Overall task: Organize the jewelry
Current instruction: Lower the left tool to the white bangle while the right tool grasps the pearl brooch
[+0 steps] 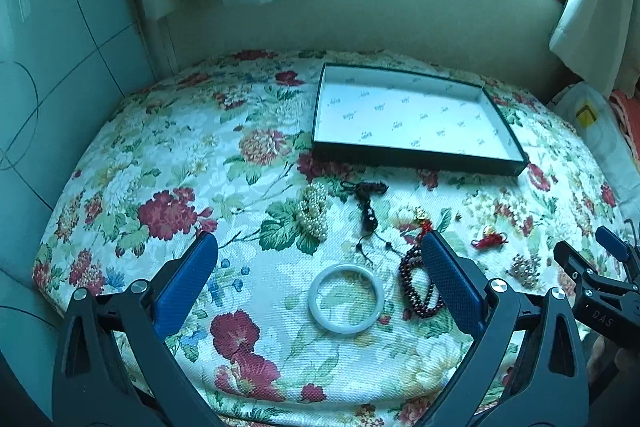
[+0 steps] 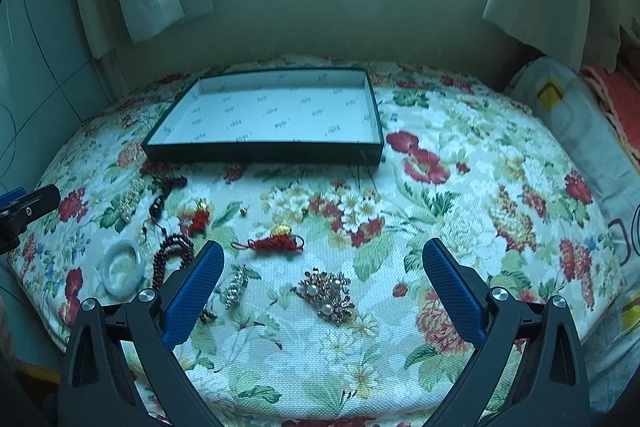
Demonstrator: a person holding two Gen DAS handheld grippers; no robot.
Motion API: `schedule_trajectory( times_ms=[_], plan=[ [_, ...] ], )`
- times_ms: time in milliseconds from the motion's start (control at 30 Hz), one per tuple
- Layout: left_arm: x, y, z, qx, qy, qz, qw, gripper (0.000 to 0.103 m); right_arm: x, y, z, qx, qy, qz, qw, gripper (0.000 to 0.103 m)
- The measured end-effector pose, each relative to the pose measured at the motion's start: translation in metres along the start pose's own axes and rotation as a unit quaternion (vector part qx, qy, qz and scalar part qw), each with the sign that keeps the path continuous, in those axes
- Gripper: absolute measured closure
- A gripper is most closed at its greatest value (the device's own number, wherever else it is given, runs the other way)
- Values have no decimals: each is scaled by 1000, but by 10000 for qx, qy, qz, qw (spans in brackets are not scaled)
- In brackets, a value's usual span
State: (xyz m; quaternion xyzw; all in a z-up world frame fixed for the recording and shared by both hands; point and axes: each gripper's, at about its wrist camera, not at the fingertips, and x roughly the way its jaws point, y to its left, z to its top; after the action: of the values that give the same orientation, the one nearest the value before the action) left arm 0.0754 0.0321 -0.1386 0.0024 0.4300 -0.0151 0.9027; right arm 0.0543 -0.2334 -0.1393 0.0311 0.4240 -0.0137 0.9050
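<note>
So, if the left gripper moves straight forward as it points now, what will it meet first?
Probably the white bangle, lying flat on the floral cloth between the open left gripper's fingers; depth is uncertain.

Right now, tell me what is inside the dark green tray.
The dark green tray holds no jewelry: only its white lining printed with small logos shows. The near wall hides a thin strip of the floor behind it. The white bangle and the pearl brooch lie outside on the floral cloth.
</note>
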Motion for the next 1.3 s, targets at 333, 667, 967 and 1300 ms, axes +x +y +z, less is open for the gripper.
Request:
schedule_trajectory(
  times_ms=[333,667,967,1300],
  plan=[
    [56,7,-28,77,626,76,9980,6,48,-12,-22,179,607,162,9979,39],
    [66,6,-30,81,763,28,9970,16,67,-9,-28,97,873,313,9956,50],
    [68,1,-33,163,835,30,9964,16,65,-3,-31,-138,847,162,9962,73],
    [67,-4,-36,201,874,-44,9960,16,64,-11,-31,-36,792,179,9967,82]
  ],
)
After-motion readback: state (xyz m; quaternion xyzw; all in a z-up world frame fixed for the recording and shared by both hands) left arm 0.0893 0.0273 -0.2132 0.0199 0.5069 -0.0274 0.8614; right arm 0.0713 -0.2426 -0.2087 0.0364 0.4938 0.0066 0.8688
